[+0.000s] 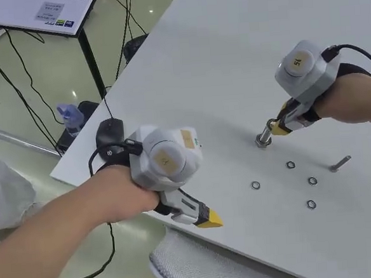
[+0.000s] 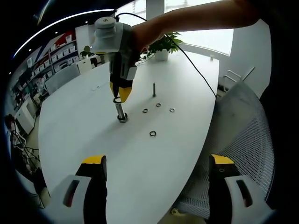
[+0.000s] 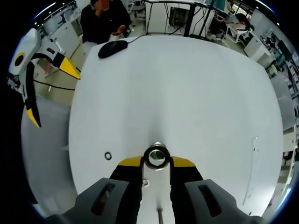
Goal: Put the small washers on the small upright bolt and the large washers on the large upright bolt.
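A large washer (image 3: 156, 156) is pinched by the right gripper (image 1: 275, 127) atop the large upright bolt (image 1: 263, 138) (seating judged incomplete), the left gripper (image 1: 209, 220) is held spread at 7 o'clock of it, and four small washers (image 1: 290, 165) lie unplaced at 4 o'clock, near the bare small bolt (image 1: 341, 163).

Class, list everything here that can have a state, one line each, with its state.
left gripper: open, empty.
right gripper: shut on large washer.
large bolt: upright.
large washer: held at that bolt's top.
small bolt: upright.
small washers: four, loose, flat on the table.
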The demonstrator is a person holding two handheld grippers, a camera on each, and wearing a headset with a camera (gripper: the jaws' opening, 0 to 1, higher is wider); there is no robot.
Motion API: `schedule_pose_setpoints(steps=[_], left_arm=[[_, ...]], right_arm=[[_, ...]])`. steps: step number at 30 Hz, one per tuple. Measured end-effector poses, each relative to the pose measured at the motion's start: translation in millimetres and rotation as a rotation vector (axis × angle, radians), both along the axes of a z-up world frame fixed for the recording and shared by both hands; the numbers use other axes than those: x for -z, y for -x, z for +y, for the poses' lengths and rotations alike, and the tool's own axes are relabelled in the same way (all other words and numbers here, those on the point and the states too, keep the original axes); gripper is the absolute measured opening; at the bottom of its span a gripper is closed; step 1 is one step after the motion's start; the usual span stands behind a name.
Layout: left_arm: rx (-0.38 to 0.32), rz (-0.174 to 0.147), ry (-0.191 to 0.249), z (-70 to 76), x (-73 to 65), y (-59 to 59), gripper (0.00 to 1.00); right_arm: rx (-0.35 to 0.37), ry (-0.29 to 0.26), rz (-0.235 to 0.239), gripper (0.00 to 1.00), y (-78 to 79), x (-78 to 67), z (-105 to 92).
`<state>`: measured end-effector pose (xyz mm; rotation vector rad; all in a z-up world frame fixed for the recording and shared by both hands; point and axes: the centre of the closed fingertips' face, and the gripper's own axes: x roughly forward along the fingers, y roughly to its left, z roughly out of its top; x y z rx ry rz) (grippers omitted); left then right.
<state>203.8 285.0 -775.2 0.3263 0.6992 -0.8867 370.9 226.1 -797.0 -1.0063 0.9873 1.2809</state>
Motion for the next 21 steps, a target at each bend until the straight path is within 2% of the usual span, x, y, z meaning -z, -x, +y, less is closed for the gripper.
schedule_pose_setpoints(steps=[10,21], left_arm=[[-0.011,-0.007,0.049,-7.6,-2.6,-1.4,0.96],[-0.007,-0.020,0.059,-11.5,-3.2,-4.5,0.95]], right_arm=[[-0.013,0.026,-0.002,0.21,-4.1,8.0,0.3],[-0.017,0.043,0.003,0.21,-6.8,15.7,0.3]])
